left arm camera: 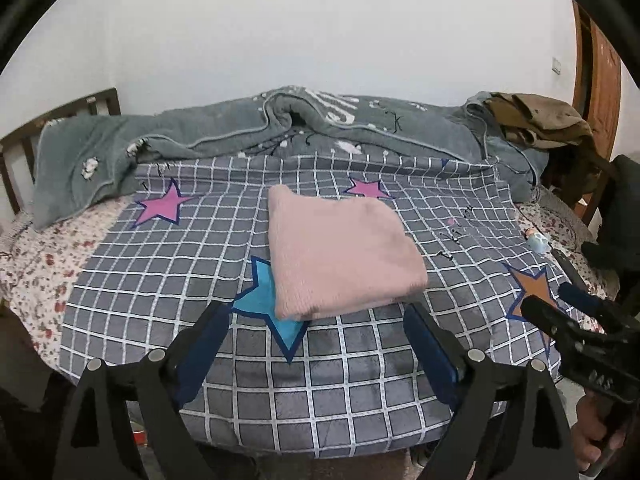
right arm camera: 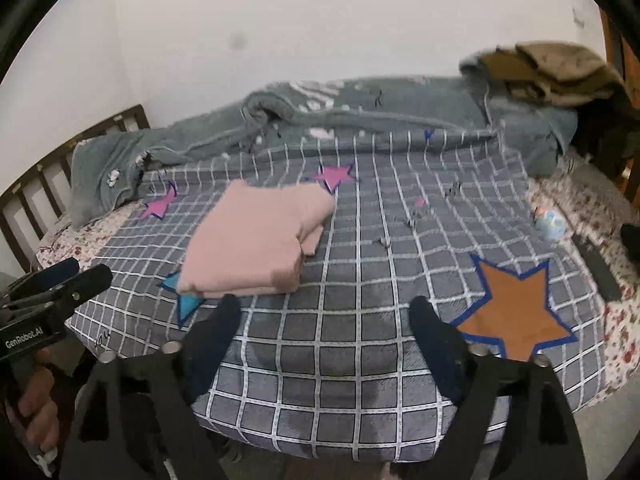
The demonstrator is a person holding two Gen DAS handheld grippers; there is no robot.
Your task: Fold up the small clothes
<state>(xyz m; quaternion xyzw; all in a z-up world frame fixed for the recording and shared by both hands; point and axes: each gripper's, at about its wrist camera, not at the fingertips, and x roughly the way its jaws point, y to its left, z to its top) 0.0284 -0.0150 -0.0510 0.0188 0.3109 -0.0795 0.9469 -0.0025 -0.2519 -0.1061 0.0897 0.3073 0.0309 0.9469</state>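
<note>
- The pink garment (left arm camera: pixel 340 248) lies folded into a thick, roughly square packet on the grey checked blanket (left arm camera: pixel 360 392) that covers the bed.
- One front corner of the packet covers part of a blue star (left arm camera: pixel 272 312) printed on the blanket; two pink stars (left arm camera: pixel 160 206) are farther back, and an orange star (right arm camera: pixel 516 312) is to the right side.
- The left tongs (left arm camera: pixel 316 320) stand wide, with nothing between their blue pads (left arm camera: pixel 208 340); they are just in front of the near edge of the packet and do not touch it.
- The right tongs (right arm camera: pixel 324 312) also stand wide and hold nothing; the garment is to their front left, and only the blanket is seen between the fingers.
- In the left wrist view the right tongs come in at the right edge, with a hand (left arm camera: pixel 596 440) under them; in the right wrist view a hand (right arm camera: pixel 36 400) holds the left tongs at the left edge.
- Behind the blanket a grey-green fleece cover (left arm camera: pixel 240 128) lies crumpled along the white wall.
- A brown cloth (left arm camera: pixel 536 116) is piled on the far right corner of the bed.
- A small pale blue object (right arm camera: pixel 552 224) rests on the floral sheet (left arm camera: pixel 40 264) at the right; what it is I cannot tell.
</note>
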